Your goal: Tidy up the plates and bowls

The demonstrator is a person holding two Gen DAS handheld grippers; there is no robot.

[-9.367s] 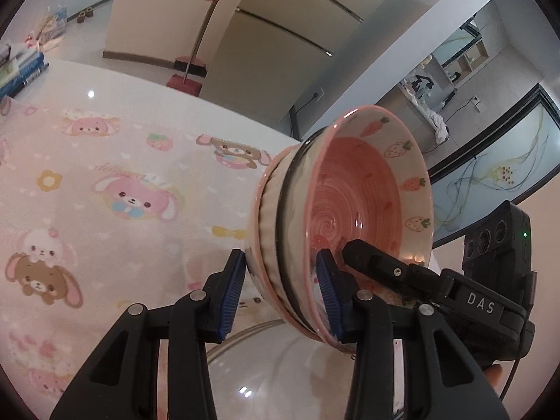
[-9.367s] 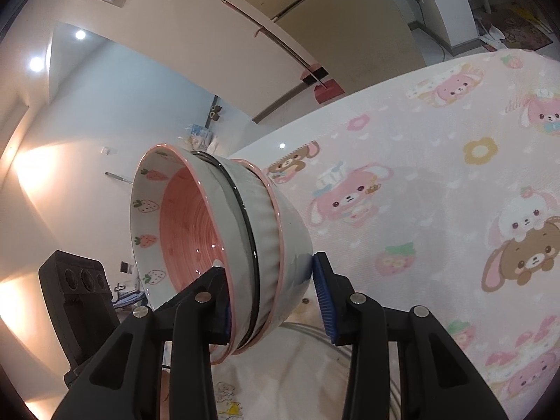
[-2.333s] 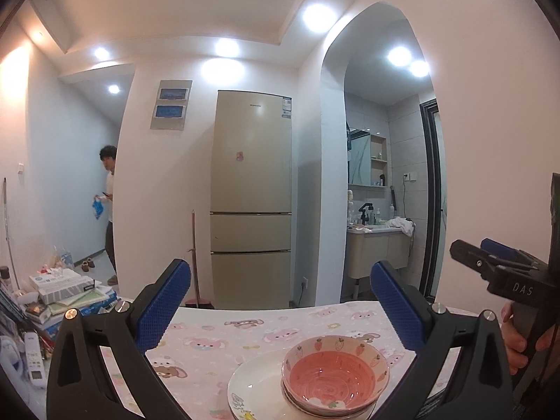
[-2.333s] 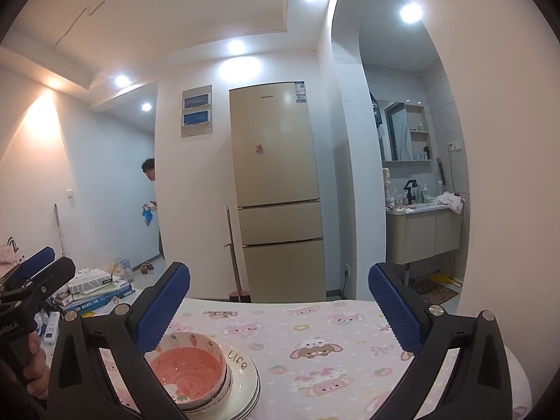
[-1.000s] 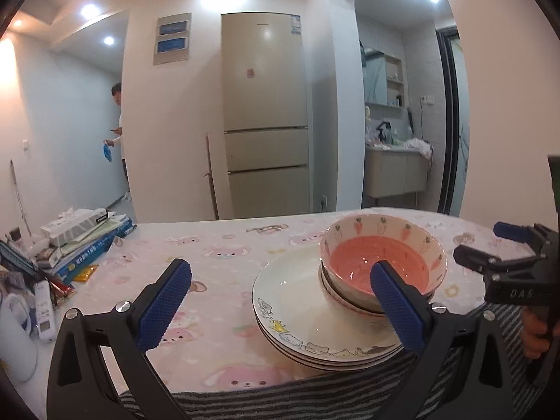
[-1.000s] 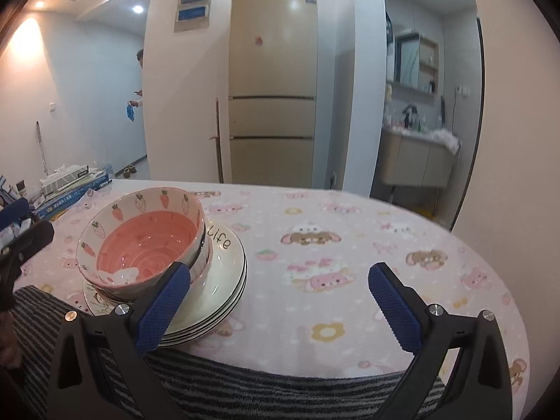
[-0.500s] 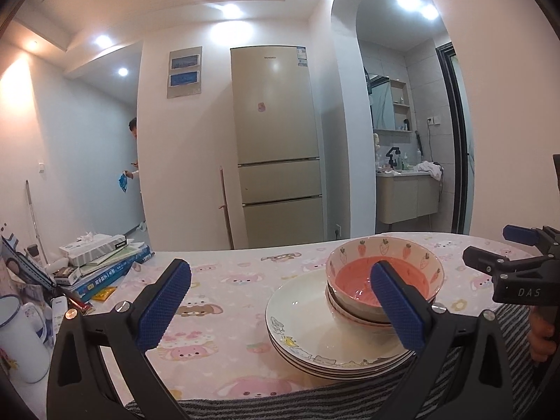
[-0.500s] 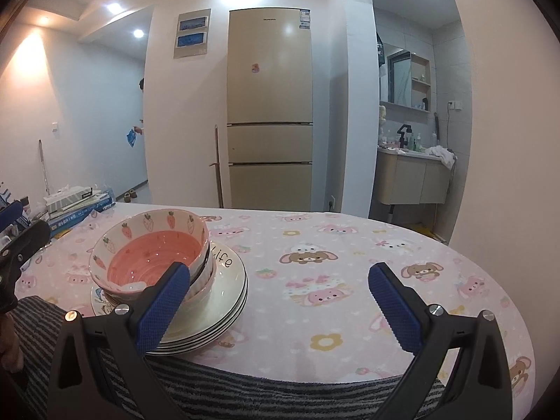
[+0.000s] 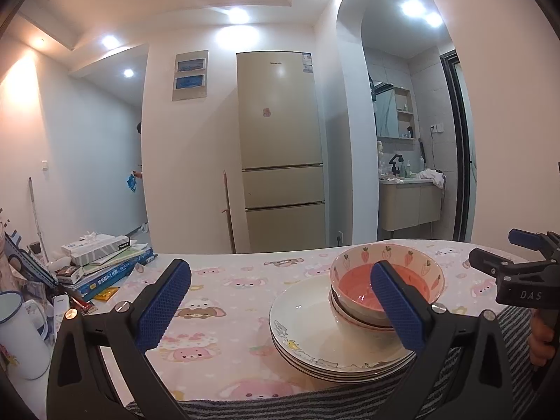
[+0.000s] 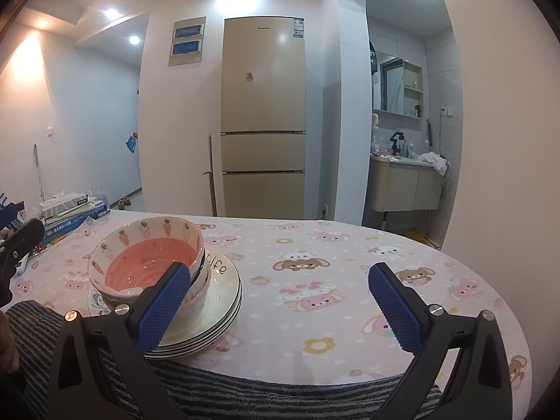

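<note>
**Bowls nested on plate stack, both tools free**

Bowls (image 9: pixel 386 281): nested pile, topmost pink inside with carrot and strawberry motifs on the rim band. In the left view it lies just beyond and partly behind the right-hand finger; in the right view (image 10: pixel 147 262) it lies just beyond the left-hand finger.

Plates (image 9: pixel 315 329): white stack beneath the bowls, which sit off-centre on it toward the right.

Left gripper (image 9: pixel 280 304): fingers spread wide, holding nothing.

Right gripper (image 10: pixel 278 302): fingers spread wide, holding nothing.

Desk (image 10: pixel 315 280): pink cartoon-animal cloth; a striped cloth (image 10: pixel 280 395) covers the near edge, directly under the fingers.

Books and boxes (image 9: pixel 105 259): heaped beyond the left-hand finger, far left.

Fridge (image 9: pixel 280 150): far, straight ahead between the fingers.

Risk, as judged: the stack stands close to the near edge with bowls off-centre; a finger knocking the rim could tip the bowls or slide the stack.

Legible writing: "DAS" on the right tool's body; "Life" on the top plate; the fridge badge is too small to read.
</note>
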